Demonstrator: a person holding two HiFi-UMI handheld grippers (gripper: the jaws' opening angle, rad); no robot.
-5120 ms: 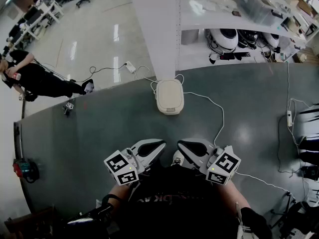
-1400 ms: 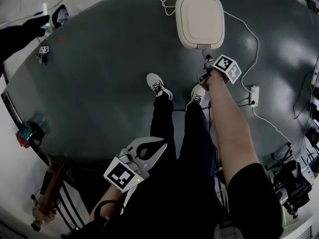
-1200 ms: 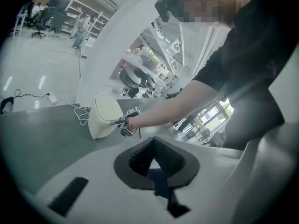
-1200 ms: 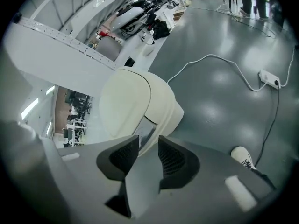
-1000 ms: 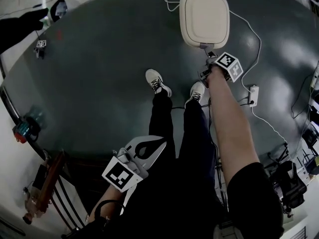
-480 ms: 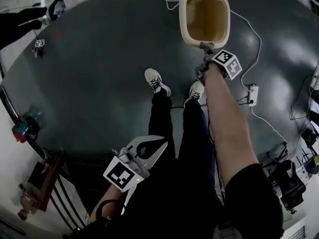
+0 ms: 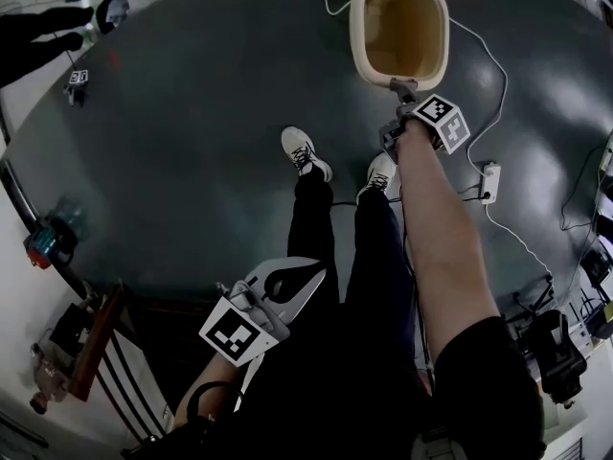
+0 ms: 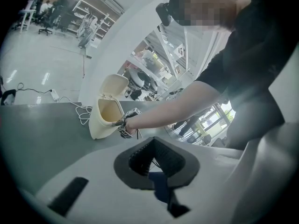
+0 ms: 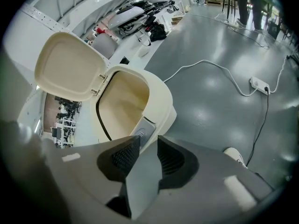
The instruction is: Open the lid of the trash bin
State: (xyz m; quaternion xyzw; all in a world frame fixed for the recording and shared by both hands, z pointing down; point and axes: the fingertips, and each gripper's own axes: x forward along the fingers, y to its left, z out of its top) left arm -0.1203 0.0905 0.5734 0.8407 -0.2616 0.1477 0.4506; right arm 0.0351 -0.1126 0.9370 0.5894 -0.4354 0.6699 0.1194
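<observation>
ok, lid [image 9: 70, 66] up, bin [image 9: 161, 107] open. my right tongs [image 9: 148, 141] by its front button [image 9: 142, 130], slightly apart, just been closing, nothing between. left tongs [image 8: 152, 141] together, empty.

A dark grey glossy floor [image 7: 192, 142] is seen, with overhead light reflected in pale patches. A white cable [image 9: 205, 61] and a white power strip [image 9: 259, 83] are laid across it. White shelving [image 9: 93, 3] loaded with equipment is set beyond, and bright windows [image 8: 223, 113] are glimpsed.

White power strip [image 9: 260, 83] and looping cable [image 9: 210, 61] on grey floor [image 9: 210, 115]; cluttered shelving [image 9: 140, 10] beyond.
</observation>
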